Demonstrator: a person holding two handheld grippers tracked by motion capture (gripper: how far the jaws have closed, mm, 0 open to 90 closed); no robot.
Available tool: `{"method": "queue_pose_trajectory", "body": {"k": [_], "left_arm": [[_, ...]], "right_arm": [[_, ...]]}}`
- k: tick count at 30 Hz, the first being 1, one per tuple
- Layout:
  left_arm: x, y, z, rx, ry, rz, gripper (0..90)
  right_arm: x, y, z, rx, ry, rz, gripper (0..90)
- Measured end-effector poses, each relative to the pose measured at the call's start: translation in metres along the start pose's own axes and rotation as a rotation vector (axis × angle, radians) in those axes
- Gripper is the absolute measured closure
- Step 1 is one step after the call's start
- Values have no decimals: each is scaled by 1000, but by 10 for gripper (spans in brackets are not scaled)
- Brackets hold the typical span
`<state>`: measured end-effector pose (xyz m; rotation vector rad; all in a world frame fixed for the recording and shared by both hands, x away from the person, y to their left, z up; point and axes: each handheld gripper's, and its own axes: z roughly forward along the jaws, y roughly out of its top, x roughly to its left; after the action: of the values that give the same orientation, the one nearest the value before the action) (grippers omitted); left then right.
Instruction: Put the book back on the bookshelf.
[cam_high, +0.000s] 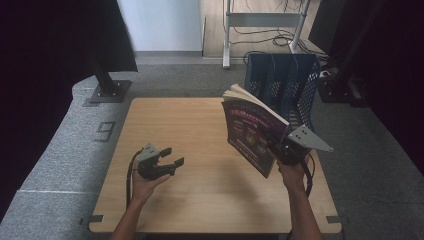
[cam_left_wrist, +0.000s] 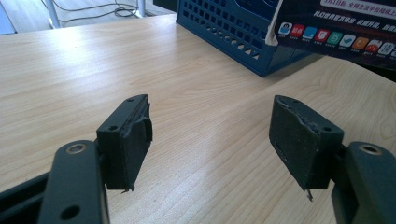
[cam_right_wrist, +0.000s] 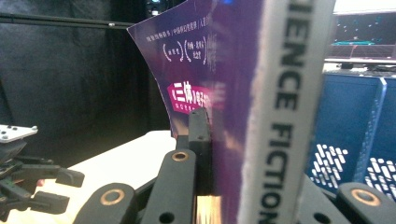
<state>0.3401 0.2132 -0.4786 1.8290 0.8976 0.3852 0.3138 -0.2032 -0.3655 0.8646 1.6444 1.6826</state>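
Observation:
My right gripper (cam_high: 275, 146) is shut on a purple paperback book (cam_high: 248, 131) and holds it upright above the table's right side, just in front of the blue file rack (cam_high: 282, 82). In the right gripper view the jaws clamp the book (cam_right_wrist: 285, 116) near its grey spine, with the purple cover (cam_right_wrist: 205, 70) curving left; my right gripper (cam_right_wrist: 243, 140) shows one black jaw against the cover. My left gripper (cam_high: 174, 156) rests low over the wooden table (cam_high: 200, 130) at front left, open with nothing between its pads (cam_left_wrist: 210, 109).
The blue slotted file rack (cam_left_wrist: 233, 32) stands at the table's far right edge, and a corner of the book (cam_left_wrist: 345, 28) hangs beside it. The other gripper (cam_right_wrist: 32, 186) shows at lower left. Grey carpet, a stand base (cam_high: 107, 90) and floor cables lie beyond the table.

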Motion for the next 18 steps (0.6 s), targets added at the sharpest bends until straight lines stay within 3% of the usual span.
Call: {"method": "queue_pose_trajectory", "body": {"k": [9, 13, 18], "left_arm": [[2, 0, -1, -1, 1, -4, 300], [0, 0, -3, -26, 16, 5, 314], [0, 0, -3, -13, 21, 11, 310]], "right_arm": [[-9, 8, -2, -14, -27, 5, 817], [-12, 9, -2, -14, -39, 8, 816], [-17, 12, -3, -19, -52, 16, 817]]}}
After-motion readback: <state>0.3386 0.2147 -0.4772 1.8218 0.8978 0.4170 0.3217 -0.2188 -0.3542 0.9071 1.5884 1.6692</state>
